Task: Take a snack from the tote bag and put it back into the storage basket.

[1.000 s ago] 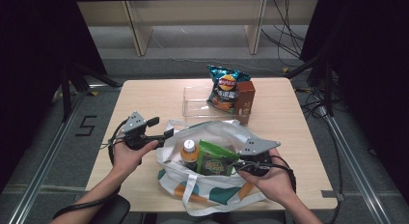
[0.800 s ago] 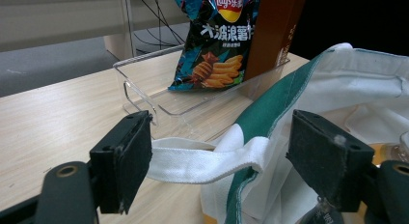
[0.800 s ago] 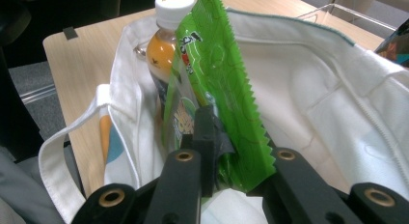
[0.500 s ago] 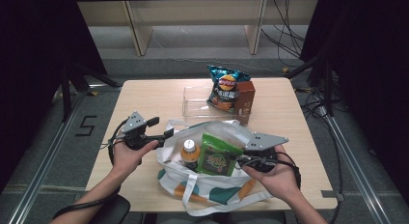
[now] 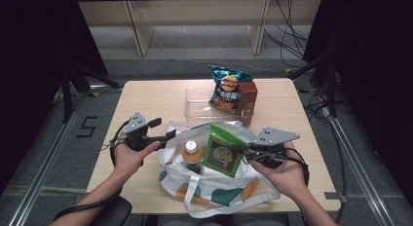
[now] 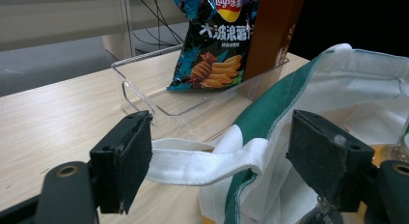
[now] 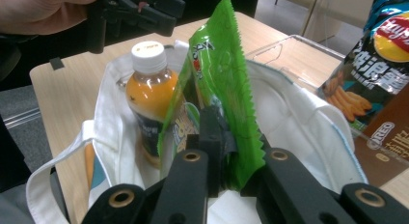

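A light wooden table [image 5: 146, 97] stands in a dark room with a grey floor, and pale shelf legs and black cables sit at the far side. On the far part of the table is a clear tray [image 5: 197, 102] with a dark chips bag [image 5: 225, 87] and a brown box [image 5: 247, 98] standing in it. A white cloth bag [image 5: 214, 187] with green and orange patches lies open at the near edge. An orange drink bottle [image 5: 191, 155] with a white cap stands inside it. The person's left hand [image 5: 127, 158] comes in from the near left and holds the left gripper [image 6: 217, 154] level at the bag's left rim. Its jaws are wide apart, and the bag's white handle strap [image 6: 202, 161] runs between them, touching neither pad clearly. The right hand [image 5: 285, 175] comes in from the near right and points the right gripper [image 7: 226, 151] at the bag. Its jaws are squeezed tight on the edge of a green snack packet [image 5: 223, 149], which stands upright over the open bag, just right of the bottle
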{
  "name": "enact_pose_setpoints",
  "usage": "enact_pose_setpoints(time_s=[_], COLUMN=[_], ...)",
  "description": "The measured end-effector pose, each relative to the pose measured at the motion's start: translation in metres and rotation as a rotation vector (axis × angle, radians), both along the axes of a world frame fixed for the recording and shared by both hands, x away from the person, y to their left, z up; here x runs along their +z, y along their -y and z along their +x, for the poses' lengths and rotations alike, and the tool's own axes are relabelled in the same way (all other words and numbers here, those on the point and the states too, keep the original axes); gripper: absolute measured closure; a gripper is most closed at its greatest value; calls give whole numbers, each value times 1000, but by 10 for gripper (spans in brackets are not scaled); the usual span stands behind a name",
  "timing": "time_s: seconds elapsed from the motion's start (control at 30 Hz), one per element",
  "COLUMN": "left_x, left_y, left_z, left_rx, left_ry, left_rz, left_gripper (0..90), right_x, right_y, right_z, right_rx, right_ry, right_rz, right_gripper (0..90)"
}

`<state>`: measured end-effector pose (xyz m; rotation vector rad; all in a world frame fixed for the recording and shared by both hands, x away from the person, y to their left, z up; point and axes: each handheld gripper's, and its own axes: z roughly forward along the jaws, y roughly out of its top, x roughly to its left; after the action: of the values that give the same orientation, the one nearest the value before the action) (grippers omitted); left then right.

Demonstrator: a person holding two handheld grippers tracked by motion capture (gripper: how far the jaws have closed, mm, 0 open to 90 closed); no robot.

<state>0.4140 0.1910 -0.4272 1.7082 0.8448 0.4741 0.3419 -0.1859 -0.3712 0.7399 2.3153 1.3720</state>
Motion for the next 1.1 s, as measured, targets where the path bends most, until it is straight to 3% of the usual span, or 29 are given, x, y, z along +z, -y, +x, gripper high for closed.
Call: enact_pose_setpoints(time_s=[0.13,0.4,0.73,0.8,0.87,0.93,1.1], left_x=[0,0,0,0,0,0,1], left_y=[0,0,0,0,0,-1,0], left_z=[0,1,0,1,1,1,1], left_rx=[0,-3,-1,-3,-6,1,-2], left_ry=[-1,-1,0,2,1,-1,1], left_rz=[2,3,3,-2,-7,4,4], left_gripper=[228,228,231,231,231,231,231], right_x=[5,13,24,24,25,27,28], right_y=[1,3,4,3,3,4,4], right_z=[0,4,6,8,7,9,11], right_rx=[-13,-23,-34,-35,-50,-30,-52], right_ry=[-2,47,64,94,84,77,104], right_rz=[-3,1,9,10,18,2,20], right_gripper=[861,863,864,865,865,865,865])
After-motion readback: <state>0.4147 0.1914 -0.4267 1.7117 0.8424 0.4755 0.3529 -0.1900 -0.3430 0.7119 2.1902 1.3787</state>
